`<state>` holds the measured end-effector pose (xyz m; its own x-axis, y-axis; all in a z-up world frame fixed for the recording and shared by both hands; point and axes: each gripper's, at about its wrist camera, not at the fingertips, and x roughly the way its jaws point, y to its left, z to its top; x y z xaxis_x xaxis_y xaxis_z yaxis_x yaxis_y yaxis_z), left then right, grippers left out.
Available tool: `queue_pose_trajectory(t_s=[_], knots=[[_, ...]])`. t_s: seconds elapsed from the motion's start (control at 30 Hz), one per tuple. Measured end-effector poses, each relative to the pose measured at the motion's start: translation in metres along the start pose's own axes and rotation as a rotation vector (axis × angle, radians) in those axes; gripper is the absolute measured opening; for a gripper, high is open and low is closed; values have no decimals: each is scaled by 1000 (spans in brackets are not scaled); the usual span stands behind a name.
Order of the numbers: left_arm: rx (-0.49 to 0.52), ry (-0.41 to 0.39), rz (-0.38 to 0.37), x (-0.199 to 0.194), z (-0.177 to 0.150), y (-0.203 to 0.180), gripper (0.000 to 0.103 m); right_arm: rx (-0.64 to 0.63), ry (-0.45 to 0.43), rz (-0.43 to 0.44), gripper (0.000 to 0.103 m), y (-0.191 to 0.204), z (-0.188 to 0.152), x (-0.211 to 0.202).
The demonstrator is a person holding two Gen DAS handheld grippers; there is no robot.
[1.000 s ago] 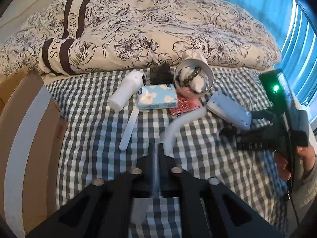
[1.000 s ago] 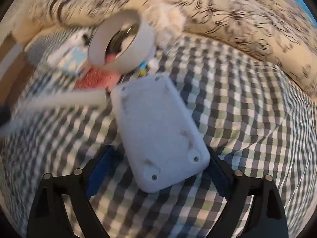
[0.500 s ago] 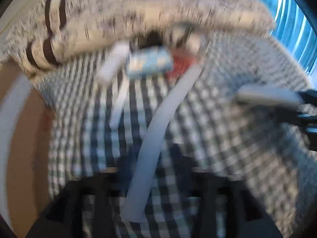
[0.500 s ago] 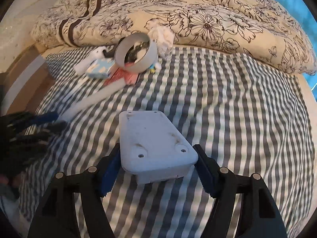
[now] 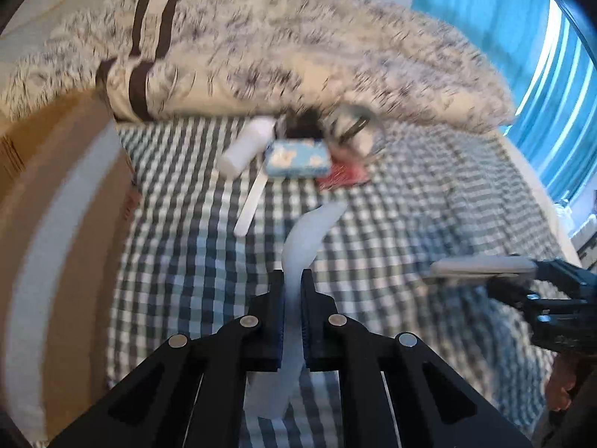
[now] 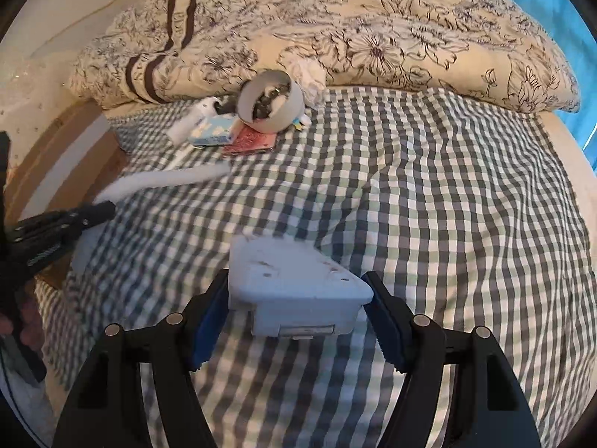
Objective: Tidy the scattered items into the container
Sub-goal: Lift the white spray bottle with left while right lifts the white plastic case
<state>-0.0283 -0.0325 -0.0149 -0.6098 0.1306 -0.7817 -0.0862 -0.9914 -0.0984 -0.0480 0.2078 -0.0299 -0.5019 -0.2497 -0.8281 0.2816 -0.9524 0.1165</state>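
Box (image 5: 56, 224) left — clutter (image 5: 298, 153) ahead

The bed (image 6: 429, 194) wears a checked sheet. At its head lies a floral duvet (image 6: 373, 30). Just below the duvet, a cluster rests on the sheet: a white bottle (image 6: 192, 119), a blue tissue pack (image 6: 212, 135), a red packet (image 6: 250, 143), a tipped-over cup (image 6: 270, 102) and a white stick (image 5: 252, 201).

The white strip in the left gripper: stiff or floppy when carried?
Probably bendy: the white strip curves where it leaves the left gripper. Likely light, since a narrow pinch holds it. Its free end may sag or swing.
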Motion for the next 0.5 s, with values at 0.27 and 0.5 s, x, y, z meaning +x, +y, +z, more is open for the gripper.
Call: queue_pose_trajectory(t_s=[0.27, 0.5], knots=[[0, -99, -15, -68, 6, -3, 7, -3, -36, 20, 65, 24, -9, -35], [-10, -132, -11, -101, -3, 8, 7, 34, 59, 3, 34, 30, -16, -19]])
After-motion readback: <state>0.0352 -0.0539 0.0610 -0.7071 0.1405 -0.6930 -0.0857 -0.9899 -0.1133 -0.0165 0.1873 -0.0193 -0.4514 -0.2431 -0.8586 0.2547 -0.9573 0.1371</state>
